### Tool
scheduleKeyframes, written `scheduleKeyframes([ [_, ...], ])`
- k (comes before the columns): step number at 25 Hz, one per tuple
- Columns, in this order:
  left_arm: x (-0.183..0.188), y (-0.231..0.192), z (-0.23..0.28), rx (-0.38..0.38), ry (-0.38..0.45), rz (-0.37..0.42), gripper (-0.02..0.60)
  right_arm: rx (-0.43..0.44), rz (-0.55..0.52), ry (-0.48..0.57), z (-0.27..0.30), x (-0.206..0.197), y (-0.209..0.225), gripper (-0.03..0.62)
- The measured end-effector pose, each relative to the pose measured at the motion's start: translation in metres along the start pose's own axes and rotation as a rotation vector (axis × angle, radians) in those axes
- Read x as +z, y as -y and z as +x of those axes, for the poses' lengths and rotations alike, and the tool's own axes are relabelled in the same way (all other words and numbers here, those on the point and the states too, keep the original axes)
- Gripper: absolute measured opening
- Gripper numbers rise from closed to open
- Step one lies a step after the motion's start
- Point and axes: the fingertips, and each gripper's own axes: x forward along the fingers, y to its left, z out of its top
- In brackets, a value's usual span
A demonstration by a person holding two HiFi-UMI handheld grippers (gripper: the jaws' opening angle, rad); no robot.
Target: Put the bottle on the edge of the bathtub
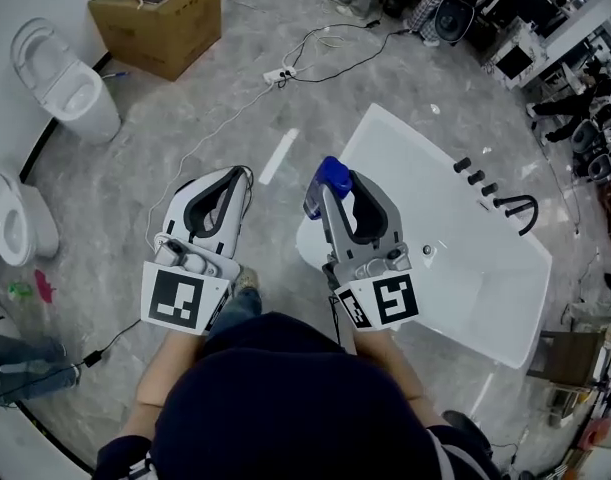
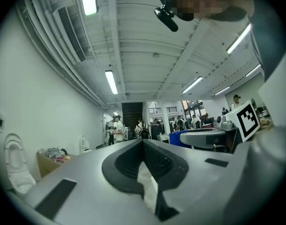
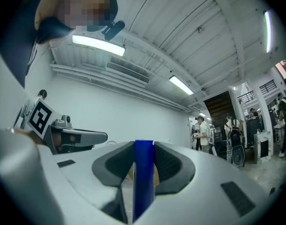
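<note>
R gripper clamped on blue plastic bottle, held in air over near end of white bathtub. L gripper jaws together at tips, empty. Step looks like carry to tub. Next: set bottle upright on flat rim, release.

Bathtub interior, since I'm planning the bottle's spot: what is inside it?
The bathtub looks bare inside except a small drain fitting. The right gripper, gripping the blue bottle, covers its near corner.
</note>
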Motion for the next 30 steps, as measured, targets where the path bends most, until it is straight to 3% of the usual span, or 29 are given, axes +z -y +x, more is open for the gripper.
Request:
scheduleKeyframes([
  [9,-0.025,-0.074,0.070,-0.099,-0.022,-0.026,0.023,-0.098,-0.001,-0.016,0.089,-0.014,0.022,0.146],
  [20,-0.055,-0.108,0.142,-0.148,-0.040,-0.057,0.023,-0.176,0.012,-0.046,0.137,-0.043,0.076,0.146],
  [30,-0.067,-0.142,0.301,-0.215,-0.029,-0.068,0.023,-0.244,-0.008,-0.049,0.224,-0.063,0.196,0.146],
])
